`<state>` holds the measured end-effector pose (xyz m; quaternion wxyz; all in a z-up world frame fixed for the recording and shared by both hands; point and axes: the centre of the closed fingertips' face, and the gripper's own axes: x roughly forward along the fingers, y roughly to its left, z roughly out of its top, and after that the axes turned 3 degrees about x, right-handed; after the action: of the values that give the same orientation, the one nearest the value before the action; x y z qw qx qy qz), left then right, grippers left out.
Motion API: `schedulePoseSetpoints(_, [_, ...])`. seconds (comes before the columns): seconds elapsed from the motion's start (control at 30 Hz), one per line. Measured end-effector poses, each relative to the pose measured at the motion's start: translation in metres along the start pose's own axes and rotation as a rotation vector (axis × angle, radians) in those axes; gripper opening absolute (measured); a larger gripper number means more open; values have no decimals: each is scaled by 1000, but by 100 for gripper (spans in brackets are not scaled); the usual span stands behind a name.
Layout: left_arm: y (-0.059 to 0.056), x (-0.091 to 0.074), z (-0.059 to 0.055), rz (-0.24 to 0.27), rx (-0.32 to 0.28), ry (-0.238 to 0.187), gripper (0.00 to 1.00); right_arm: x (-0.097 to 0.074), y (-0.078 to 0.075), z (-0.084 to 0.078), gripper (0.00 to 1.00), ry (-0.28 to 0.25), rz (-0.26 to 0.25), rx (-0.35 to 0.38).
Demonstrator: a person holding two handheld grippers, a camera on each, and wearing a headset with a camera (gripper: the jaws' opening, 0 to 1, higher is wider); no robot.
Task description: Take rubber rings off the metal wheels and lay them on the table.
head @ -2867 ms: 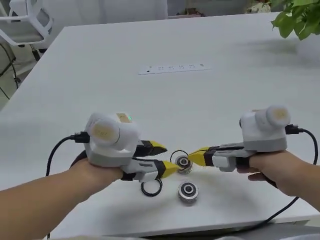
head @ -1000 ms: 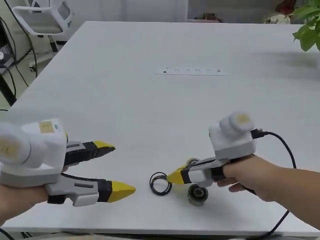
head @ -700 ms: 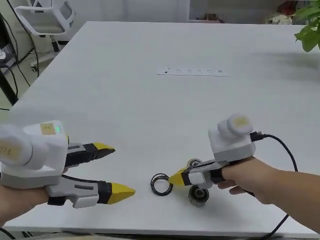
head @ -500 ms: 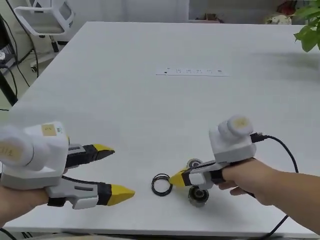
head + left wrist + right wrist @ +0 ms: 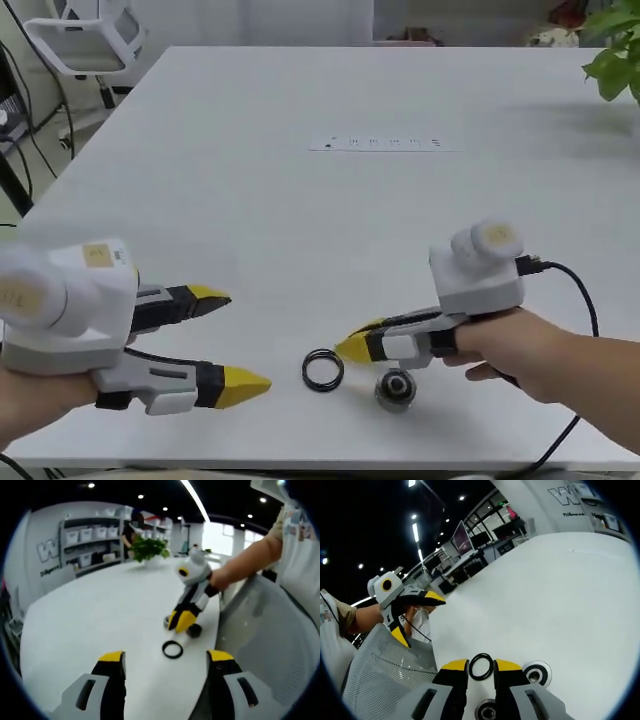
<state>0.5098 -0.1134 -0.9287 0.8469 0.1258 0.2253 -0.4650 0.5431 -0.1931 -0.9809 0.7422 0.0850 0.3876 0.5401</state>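
- The right tongs (image 5: 352, 346) are low over the near part of the tabletop (image 5: 300, 210). Their jaws are a narrow slot apart with nothing between them.
- The left tongs (image 5: 225, 338) hover at the near left, jaws wide apart and empty.
- The rubber ring (image 5: 322, 369) lies flat and loose on the tabletop, just left of the right tongs' tips. In the right gripper view it sits straight ahead of the slot, just past the tips. We cannot tell whether it touches them.
- A metal wheel (image 5: 395, 388) rests on its face just right of the ring, on the near side of the right tongs and under their body.
- In the right gripper view we see two wheels. One wheel is beside a jaw, and a second wheel (image 5: 486, 711) is low between the jaw bases, partly cut off.
- The ring is round and flat, so there is no long axis to line up with.
- We judge this ring as laid down, with a wheel as the next target. Whether either wheel carries a ring is too small to tell.
- The key relation is that both wheels lie beside and behind the right tips, not ahead of them. We think the right tongs would need to back off or swing round before the jaws can face a wheel.
- The right tongs are much the nearer to the wheels. The left tongs are well apart from them, and the ring lies between the two tongs.
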Motion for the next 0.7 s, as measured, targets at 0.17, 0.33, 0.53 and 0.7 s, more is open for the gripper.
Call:
schedulePoseSetpoints(0.17, [0, 1, 5, -3, 4, -4, 66, -16, 5, 11, 22, -46, -10, -22])
schedulePoseSetpoints(0.33, [1, 1, 11, -3, 3, -14, 67, -37, 1, 17, 28, -81, -40, -79])
schedulePoseSetpoints(0.53, [1, 0, 19, -2, 0, -31, 68, -60, 5, 21, 38, -112, -75, -145])
schedulePoseSetpoints(0.7, [-1, 0, 27, -4, 0, -46, 69, -79, 5, 22, 45, -141, -112, -192])
